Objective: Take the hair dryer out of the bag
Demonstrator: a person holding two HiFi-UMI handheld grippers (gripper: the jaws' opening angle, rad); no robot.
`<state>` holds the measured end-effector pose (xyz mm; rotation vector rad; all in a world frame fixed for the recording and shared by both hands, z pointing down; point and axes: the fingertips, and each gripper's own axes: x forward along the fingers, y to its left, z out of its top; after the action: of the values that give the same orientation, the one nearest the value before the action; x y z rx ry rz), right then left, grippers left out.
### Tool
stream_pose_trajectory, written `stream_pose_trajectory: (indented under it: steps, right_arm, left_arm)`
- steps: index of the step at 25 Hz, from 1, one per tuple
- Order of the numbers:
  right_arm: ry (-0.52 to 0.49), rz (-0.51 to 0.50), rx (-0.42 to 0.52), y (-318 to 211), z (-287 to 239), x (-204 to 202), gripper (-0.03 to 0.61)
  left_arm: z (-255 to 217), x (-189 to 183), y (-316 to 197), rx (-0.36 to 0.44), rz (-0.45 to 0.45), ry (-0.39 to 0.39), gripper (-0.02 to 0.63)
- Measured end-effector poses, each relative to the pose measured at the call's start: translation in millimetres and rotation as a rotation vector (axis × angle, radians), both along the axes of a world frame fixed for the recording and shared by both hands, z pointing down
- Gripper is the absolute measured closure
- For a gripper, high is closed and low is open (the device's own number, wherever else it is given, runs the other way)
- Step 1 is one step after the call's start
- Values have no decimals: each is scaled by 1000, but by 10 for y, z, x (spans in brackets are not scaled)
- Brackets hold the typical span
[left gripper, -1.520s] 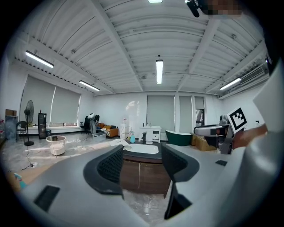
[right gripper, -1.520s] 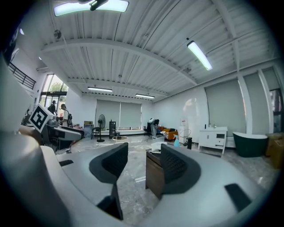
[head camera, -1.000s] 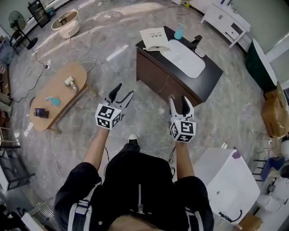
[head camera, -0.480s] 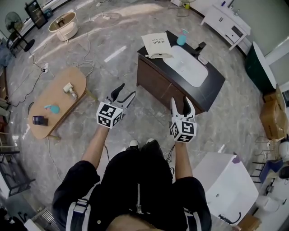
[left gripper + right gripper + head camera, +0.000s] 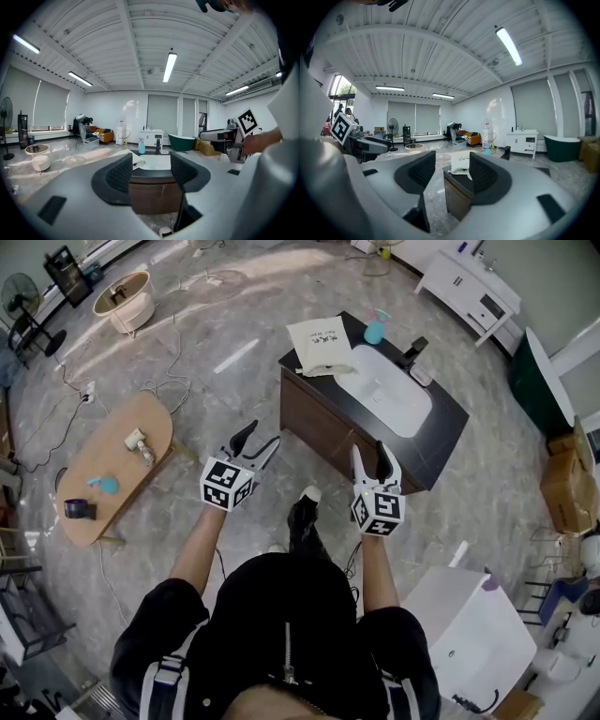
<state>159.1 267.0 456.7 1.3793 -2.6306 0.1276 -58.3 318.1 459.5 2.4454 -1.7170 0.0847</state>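
Both hand-held grippers carried forward with my step since earlier frame; dark cabinet now nearer, right one at its front edge. Jaws of left hand-held gripper (image 5: 258, 439) stand apart, nothing between. Same for right hand-held gripper (image 5: 371, 460): released, empty. Beyond them, white bag (image 5: 321, 341) lies on tabletop (image 5: 450, 423) at far corner beside sink (image 5: 389, 390), well apart from both. Hair dryer not visible; I judge it inside bag. Nothing done yet: must reach bag, open it, draw dryer out.
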Motion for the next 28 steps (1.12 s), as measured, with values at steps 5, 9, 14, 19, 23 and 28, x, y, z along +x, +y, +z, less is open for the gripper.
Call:
stream_pose_trajectory:
  steps: [5, 9, 14, 19, 23, 28]
  right_arm:
    - [-11, -4, -11, -514, 48, -77, 357]
    - [-9, -10, -30, -1004, 92, -103, 356]
    - [-8, -29, -37, -1686, 58, -154, 356]
    - [-9, -53, -46, -2359, 56, -218, 356]
    - [-11, -73, -48, -2770, 26, -270, 356]
    - [-17, -90, -52, -3065, 18, -383, 356]
  left_arm:
    - [6, -39, -537, -8, 8, -12, 339]
    - [-22, -32, -1020, -10, 10, -15, 339]
    - [-71, -57, -1667, -16, 0, -19, 339]
    - [-70, -82, -2305, -26, -18, -18, 339]
    - [-96, -59, -2676, -27, -24, -18, 339]
    - [-101, -84, -2951, -32, -16, -36, 339]
